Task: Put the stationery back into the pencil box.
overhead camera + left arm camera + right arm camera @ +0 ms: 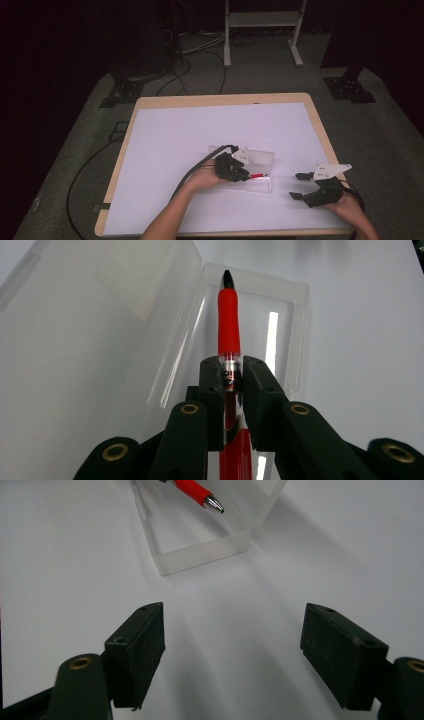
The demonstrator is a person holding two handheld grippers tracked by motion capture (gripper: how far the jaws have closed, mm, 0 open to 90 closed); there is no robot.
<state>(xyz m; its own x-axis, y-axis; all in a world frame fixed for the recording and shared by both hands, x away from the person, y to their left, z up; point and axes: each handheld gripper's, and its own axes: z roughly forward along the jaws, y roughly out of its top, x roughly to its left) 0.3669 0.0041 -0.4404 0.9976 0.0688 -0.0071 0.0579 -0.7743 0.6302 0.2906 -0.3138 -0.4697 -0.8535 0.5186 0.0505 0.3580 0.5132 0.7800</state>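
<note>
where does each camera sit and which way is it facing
High view: above the person's side, looking forward and down on the table; both forearms and both tongs show.
Left gripper view: on the left tongs, looking along the red pen into the clear case.
Right gripper view: on the open right tongs, facing the case's end.
All three share pen and case.

left gripper (248, 175) clamped tight, jaws pinched together, forearm (170, 212) angled in from the bottom edge. right gripper (298, 186) held low at the right, jaws spread wide with nothing between, hand (350, 210) behind it.
</note>
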